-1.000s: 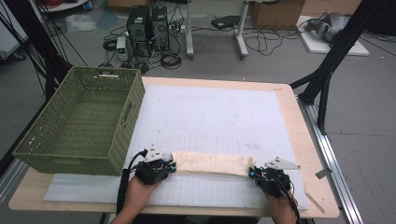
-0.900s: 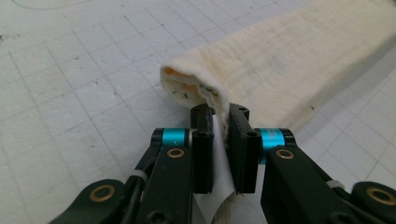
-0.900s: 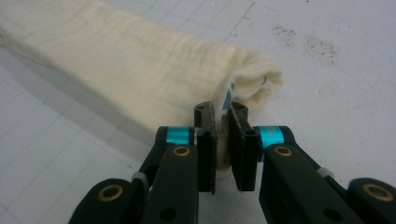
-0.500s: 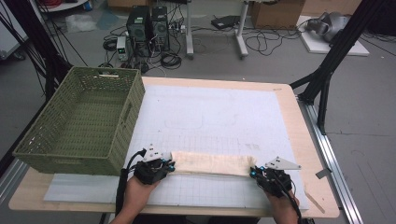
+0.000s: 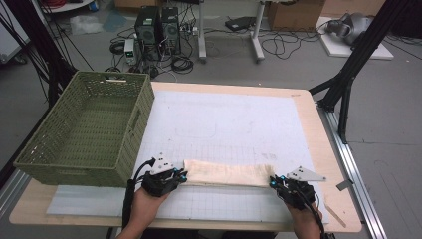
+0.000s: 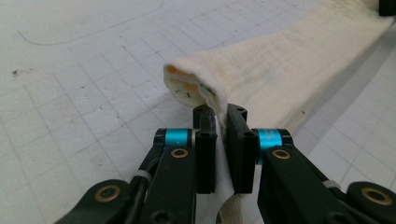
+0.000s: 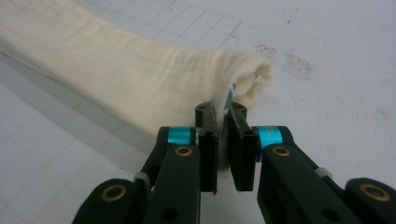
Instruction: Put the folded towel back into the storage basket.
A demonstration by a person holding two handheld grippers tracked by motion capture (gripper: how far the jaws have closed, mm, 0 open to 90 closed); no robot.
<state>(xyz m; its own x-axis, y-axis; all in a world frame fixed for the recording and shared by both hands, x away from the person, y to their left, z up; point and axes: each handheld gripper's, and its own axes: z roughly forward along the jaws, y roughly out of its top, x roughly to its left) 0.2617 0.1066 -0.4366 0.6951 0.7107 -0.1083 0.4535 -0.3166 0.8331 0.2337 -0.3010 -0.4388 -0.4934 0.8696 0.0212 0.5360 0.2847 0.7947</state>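
- Cloth [image 5: 226,174]: cream, folded or rolled into a long narrow band, lying across the near part of the white gridded mat [image 5: 224,124], stretched between the 2 grippers
- Left gripper [image 5: 180,174]: jaws clenched on the band's left end; in the left gripper view the cloth edge [image 6: 219,116] is pinched between the 2 pads, with the open fold bulging just beyond the tips
- Right gripper [image 5: 272,182]: jaws clenched on the band's right end; in the right gripper view only a thin edge of fabric sits between the pads, the rolled end just past them
- Green basket [image 5: 84,129]: woven, empty as far as can be seen, at the table's left edge, just beside the left gripper but apart from the cloth
- Risk, judged: each grip takes only a thin bite near the edge, so a lift or outward pull could slip 1 end free and let the fold open
- Risk, judged: a move toward the basket could catch the left gripper's cable or the sagging middle on the basket wall
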